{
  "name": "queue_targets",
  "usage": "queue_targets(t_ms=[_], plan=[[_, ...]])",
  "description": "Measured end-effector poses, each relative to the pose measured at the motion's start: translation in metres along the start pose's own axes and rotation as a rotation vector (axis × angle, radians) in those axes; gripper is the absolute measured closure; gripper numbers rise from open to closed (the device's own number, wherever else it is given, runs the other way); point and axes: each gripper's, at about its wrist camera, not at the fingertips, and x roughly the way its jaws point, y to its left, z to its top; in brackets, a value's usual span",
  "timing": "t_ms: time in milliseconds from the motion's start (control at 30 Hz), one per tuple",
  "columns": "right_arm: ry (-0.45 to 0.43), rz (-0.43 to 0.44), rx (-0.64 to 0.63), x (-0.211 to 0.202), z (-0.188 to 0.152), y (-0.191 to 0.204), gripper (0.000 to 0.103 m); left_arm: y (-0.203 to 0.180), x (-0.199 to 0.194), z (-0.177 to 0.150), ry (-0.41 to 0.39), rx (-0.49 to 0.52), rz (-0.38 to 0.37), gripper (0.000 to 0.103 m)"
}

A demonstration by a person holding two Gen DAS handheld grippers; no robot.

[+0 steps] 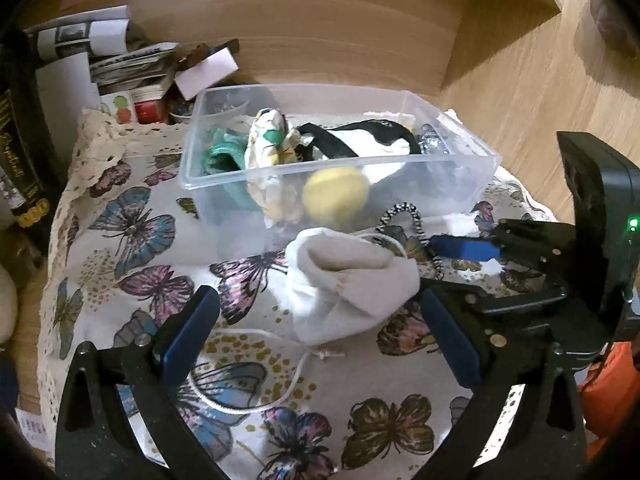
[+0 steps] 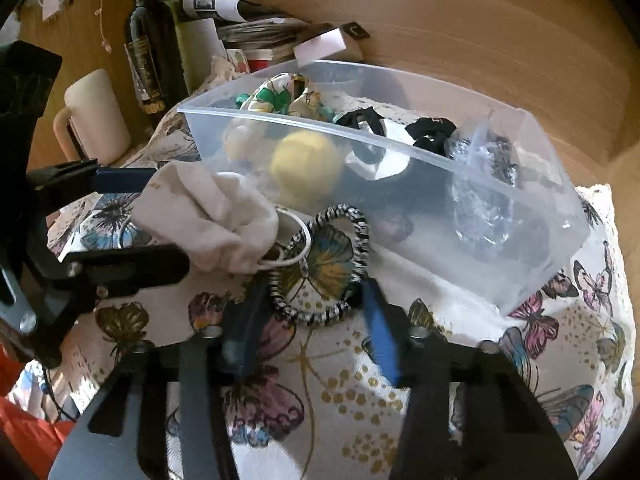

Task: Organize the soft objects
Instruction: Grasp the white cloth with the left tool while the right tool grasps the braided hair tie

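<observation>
Butterfly cloth (image 1: 132, 240): L gripper (image 1: 320, 332) jaws wide round pouch (image 1: 344, 280); R gripper (image 2: 308, 320) astride scrunchie (image 2: 320, 264).

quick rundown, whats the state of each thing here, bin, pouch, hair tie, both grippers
clear bin: open, no lid, partly filled
yellow ball: inside the bin
white pouch: on the cloth, outside the bin
striped hair tie: on the cloth, outside the bin
left gripper: open around pouch
right gripper: open around hair tie

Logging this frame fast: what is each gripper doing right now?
Left gripper: open, fingers either side of the white drawstring pouch, not clamped.
Right gripper: open around the black-and-white scrunchie, not clamped.
</observation>
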Motion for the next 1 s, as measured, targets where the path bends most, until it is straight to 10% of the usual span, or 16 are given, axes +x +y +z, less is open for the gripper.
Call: queue_targets(t_ms=[167, 567, 1000], plan=[[-0.025, -0.002, 0.036, -0.004, -0.001, -0.006, 0.088, -0.005, 0.003, 0.004, -0.003, 0.031, -0.043, 0.026], [-0.131, -0.053, 0.058, -0.043, -0.009, -0.016, 0.090, -0.006, -0.002, 0.006, -0.023, 0.026, -0.078, 0.083], [-0.307, -0.061, 0.062, -0.093, 0.012, -0.019, 0.090, -0.008, -0.063, 0.037, -0.216, 0.031, -0.009, 0.087]])
